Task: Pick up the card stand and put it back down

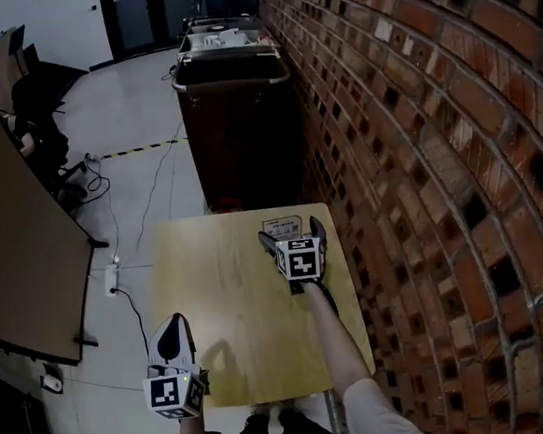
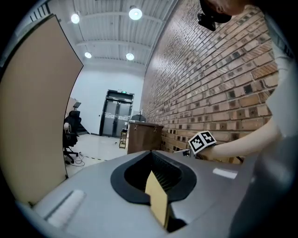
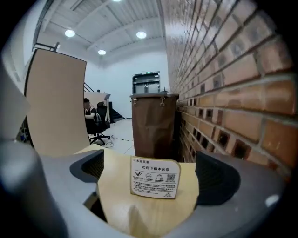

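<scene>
A small white card stand [image 1: 280,227] with printed text and a QR code stands upright at the far edge of the light wooden table [image 1: 227,311], close to the brick wall. My right gripper [image 1: 291,236] is open around it, one jaw on each side. In the right gripper view the card stand [image 3: 155,177] stands on the table [image 3: 139,214] between the dark pads [image 3: 218,181], and neither pad touches it. My left gripper [image 1: 175,325] hovers at the table's near left corner, jaws together and holding nothing. The left gripper view shows the same closed left gripper [image 2: 156,179].
A brick wall [image 1: 443,178] runs along the table's right side. A dark brown cabinet [image 1: 237,115] stands beyond the table. A beige partition [image 1: 16,257] is at the left, with a power strip [image 1: 112,278] and cables on the floor beside it.
</scene>
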A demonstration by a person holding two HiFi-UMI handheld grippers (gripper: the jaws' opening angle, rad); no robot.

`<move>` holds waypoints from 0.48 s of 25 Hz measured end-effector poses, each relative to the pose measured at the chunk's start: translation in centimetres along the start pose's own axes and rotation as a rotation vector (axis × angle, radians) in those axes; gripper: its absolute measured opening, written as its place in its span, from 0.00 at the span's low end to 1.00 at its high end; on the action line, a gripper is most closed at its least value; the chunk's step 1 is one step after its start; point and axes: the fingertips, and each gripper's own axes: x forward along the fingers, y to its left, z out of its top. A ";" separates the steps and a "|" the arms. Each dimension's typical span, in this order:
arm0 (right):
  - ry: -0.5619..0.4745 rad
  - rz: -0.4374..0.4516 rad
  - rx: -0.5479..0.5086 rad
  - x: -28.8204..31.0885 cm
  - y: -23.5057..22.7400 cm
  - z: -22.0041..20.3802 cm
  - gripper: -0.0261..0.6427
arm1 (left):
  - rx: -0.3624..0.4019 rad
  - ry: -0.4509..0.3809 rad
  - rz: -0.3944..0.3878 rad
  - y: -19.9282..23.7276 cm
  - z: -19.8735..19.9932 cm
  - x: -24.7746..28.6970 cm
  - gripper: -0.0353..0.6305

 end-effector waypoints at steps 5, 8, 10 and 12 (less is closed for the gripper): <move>0.089 -0.045 0.057 5.2 -1.0 -2.9 0.90 | -0.007 0.075 0.064 2.7 -2.3 0.4 0.06; 0.108 -0.069 0.098 6.7 -1.6 -3.8 0.90 | -0.004 0.084 0.068 3.0 -2.4 1.1 0.06; 0.119 -0.086 0.110 7.3 -2.0 -4.3 0.90 | -0.008 0.080 0.071 3.1 -2.5 1.5 0.06; 0.136 -0.084 0.114 7.7 -2.2 -5.0 0.90 | -0.013 0.080 0.066 3.2 -3.0 1.8 0.06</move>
